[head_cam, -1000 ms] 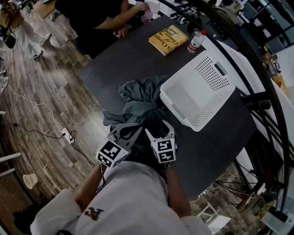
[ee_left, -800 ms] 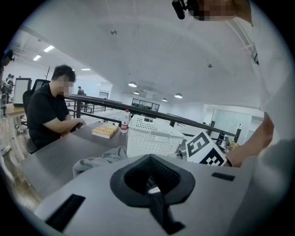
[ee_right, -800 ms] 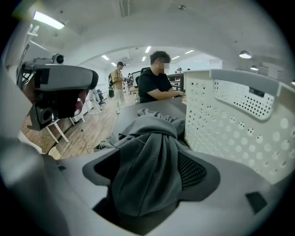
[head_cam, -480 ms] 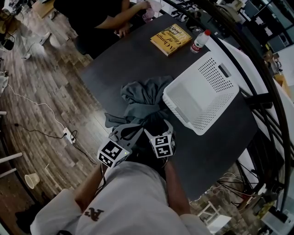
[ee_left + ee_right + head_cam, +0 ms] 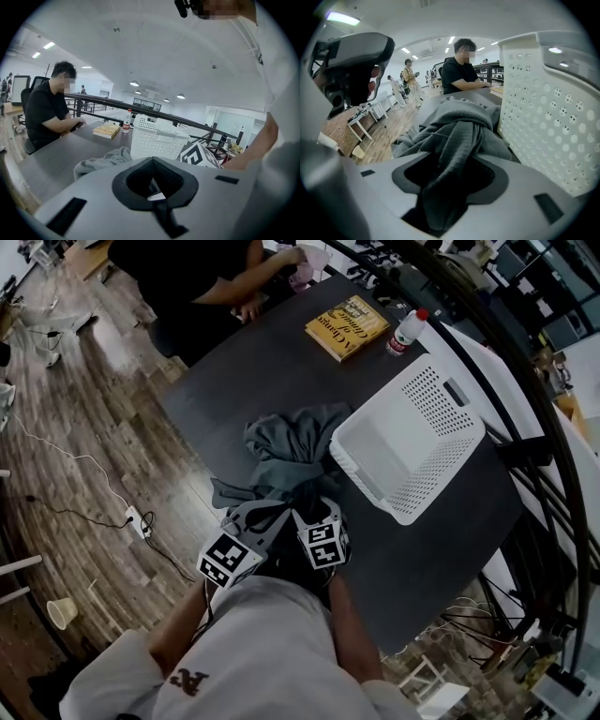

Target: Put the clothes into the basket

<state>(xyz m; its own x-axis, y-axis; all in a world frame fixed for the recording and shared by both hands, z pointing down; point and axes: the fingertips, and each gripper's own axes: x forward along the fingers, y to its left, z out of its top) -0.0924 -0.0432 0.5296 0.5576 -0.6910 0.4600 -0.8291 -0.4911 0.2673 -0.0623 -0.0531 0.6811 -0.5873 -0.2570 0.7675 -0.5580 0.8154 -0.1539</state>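
Observation:
A crumpled grey cloth [image 5: 281, 451] [image 5: 101, 161] lies on the dark table, against the near side of the white perforated basket [image 5: 441, 404] [image 5: 548, 117]. Both grippers sit side by side at the cloth's near end. My right gripper [image 5: 314, 504] [image 5: 445, 187] has a thick fold of the grey cloth [image 5: 459, 126] running down between its jaws. The jaws are closing round it, with dark gaps still beside the fold. My left gripper [image 5: 253, 514] [image 5: 152, 180] is shut with nothing in it, just left of the right one. The basket's inside looks empty.
A yellow book [image 5: 345, 324] and a plastic bottle [image 5: 405, 329] lie at the table's far end. A person in black [image 5: 202, 273] sits there with an arm on the table. Railings [image 5: 525, 446] run along the right side. Cables and a paper cup [image 5: 61, 610] lie on the wooden floor at left.
My right gripper has shifted slightly left, closer to the left one, at the cloth's near end. The cloth and the basket have stayed in place.

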